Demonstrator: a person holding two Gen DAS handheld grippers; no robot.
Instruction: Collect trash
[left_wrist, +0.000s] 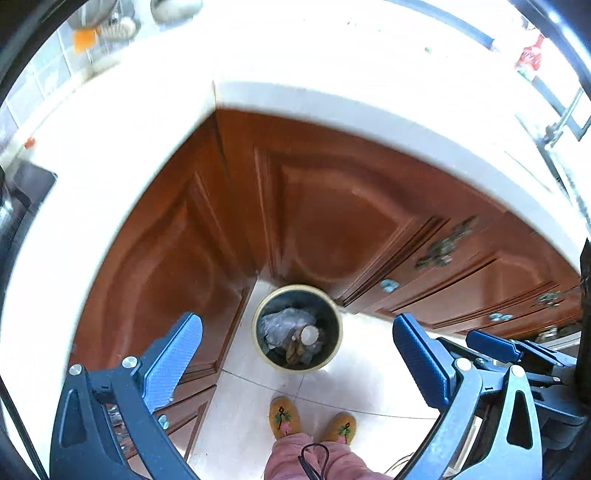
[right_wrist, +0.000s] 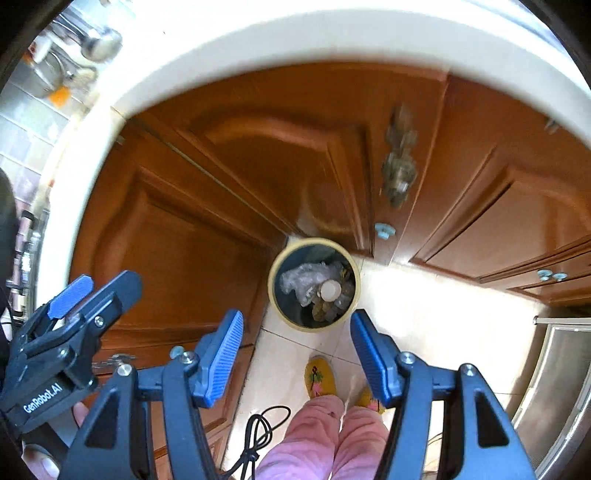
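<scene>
I had both tools high above the trash bin (left_wrist: 297, 328), which stood on the pale floor tiles in the corner where the two runs of wooden cabinets (left_wrist: 325, 206) met. My left gripper (left_wrist: 295, 363) had its jaws spread wide with nothing between them, only the bin and floor showing through the gap. My right gripper (right_wrist: 297, 354) was likewise parted, moderately wide, and held nothing. Inside the bin I could see crumpled clear plastic (right_wrist: 301, 278), a round white lid or cap (right_wrist: 330, 290) and some brownish scraps beside it, so I judged that at least some trash was already collected. The white countertop (left_wrist: 332, 55) above the bin was too washed out for me to tell whether more rubbish waited there. Just on my side of the bin were the person's yellow slippers (left_wrist: 284, 417).
</scene>
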